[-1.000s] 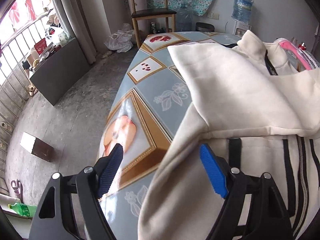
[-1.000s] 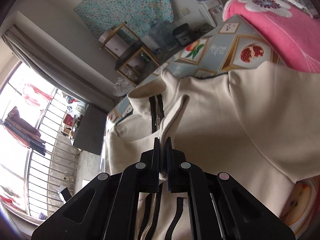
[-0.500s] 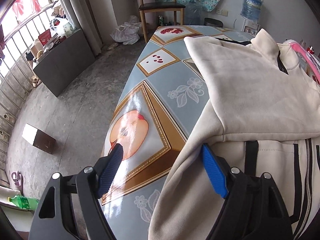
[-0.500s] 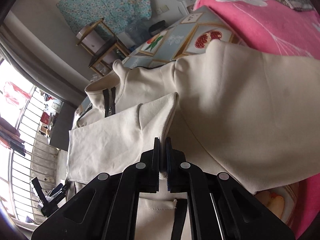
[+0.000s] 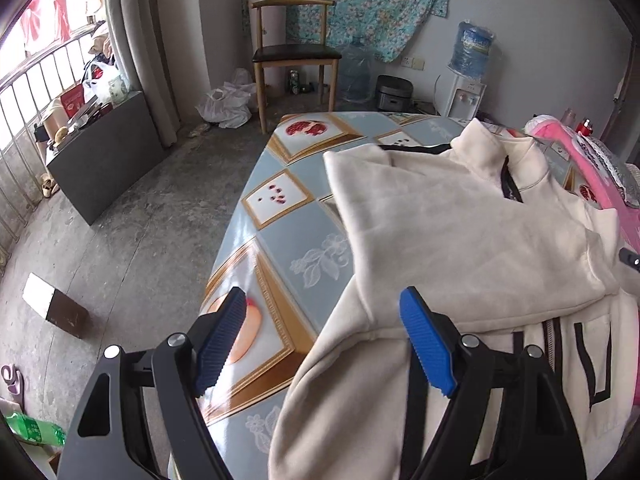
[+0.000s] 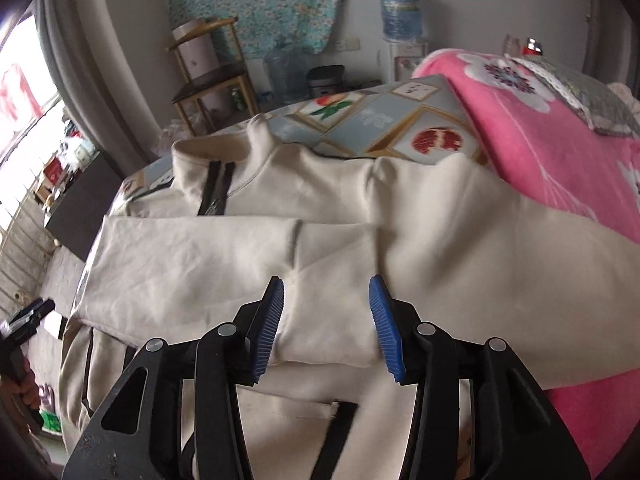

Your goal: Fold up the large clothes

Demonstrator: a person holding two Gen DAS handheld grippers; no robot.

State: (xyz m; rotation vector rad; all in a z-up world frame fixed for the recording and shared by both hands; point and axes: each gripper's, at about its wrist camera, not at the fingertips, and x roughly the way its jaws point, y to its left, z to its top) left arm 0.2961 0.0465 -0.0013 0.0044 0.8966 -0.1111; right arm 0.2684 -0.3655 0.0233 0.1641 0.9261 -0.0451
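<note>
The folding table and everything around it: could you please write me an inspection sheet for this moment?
Surface: table under a blue fruit-print cloth.
Job's things: cream zip jacket spread out, both sleeves folded across its chest.
Clutter: pink floral blanket along the far side.
Grippers: left gripper open, one finger over the jacket's edge, nothing gripped; right gripper opening, sleeve cuff between its jaws, pads clear of it.
Cables: nothing seen.
Surroundings: wooden chair, water dispenser, dark cabinet, white plastic bag on the concrete floor.
</note>
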